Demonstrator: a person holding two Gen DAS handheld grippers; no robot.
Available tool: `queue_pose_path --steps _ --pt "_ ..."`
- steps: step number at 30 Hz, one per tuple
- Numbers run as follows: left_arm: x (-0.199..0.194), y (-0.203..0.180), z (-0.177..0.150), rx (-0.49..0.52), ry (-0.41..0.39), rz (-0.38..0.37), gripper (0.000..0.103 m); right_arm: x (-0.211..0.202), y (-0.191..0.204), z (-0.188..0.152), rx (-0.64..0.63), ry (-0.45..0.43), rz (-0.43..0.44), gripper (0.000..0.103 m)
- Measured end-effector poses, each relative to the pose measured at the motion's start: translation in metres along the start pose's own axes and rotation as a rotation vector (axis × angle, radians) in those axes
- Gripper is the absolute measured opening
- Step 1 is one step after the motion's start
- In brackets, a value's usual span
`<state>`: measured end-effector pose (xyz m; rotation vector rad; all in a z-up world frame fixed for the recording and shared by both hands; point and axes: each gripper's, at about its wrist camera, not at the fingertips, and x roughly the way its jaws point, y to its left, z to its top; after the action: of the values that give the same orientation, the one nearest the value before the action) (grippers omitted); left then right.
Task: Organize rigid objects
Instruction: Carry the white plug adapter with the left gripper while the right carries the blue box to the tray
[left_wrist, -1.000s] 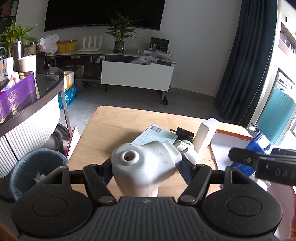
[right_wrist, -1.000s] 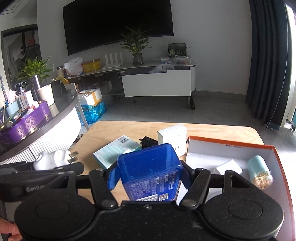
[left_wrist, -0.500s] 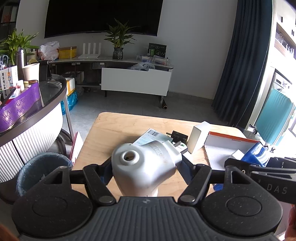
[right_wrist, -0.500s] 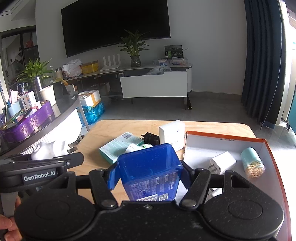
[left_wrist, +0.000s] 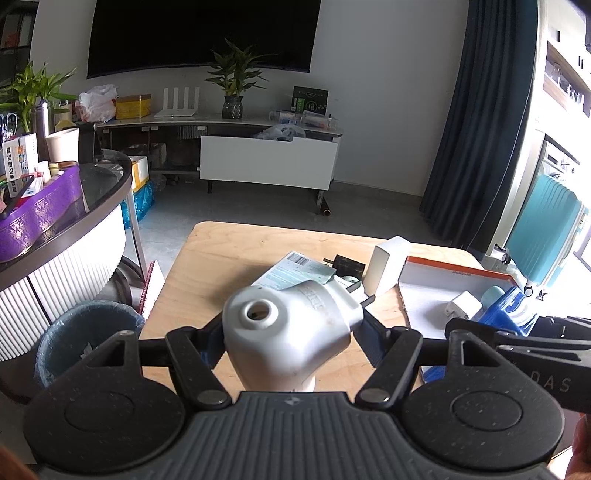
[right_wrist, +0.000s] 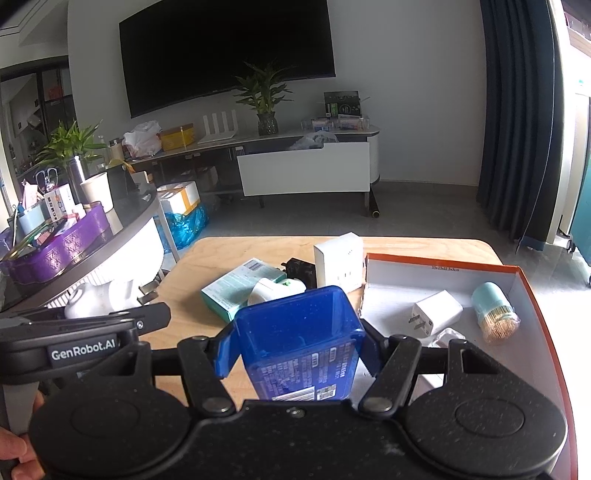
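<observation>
the left tongs (left_wrist: 291, 325) are clamped on a white plug adapter (left_wrist: 291, 332), held up over the near edge of the wooden bench (left_wrist: 221, 258). the right tongs (right_wrist: 295, 343) grip a blue plastic box (right_wrist: 299, 343), open end forward, just left of the orange-rimmed cardboard tray (right_wrist: 443, 267). inside that tray lie a white charger (right_wrist: 436, 312) and a teal toothpick jar (right_wrist: 495, 312). a teal carton (right_wrist: 240, 286) and a white box (right_wrist: 338, 266) sit mid-bench.
</observation>
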<state>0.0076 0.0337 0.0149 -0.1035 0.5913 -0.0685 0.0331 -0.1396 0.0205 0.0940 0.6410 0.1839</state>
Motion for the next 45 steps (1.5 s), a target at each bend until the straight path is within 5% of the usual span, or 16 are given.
queue_pose_path --steps 45 --pt "-0.017 -0.027 -0.014 0.054 0.020 -0.047 0.072 -0.039 -0.027 -0.028 0.055 0.005 -0.026 0.078"
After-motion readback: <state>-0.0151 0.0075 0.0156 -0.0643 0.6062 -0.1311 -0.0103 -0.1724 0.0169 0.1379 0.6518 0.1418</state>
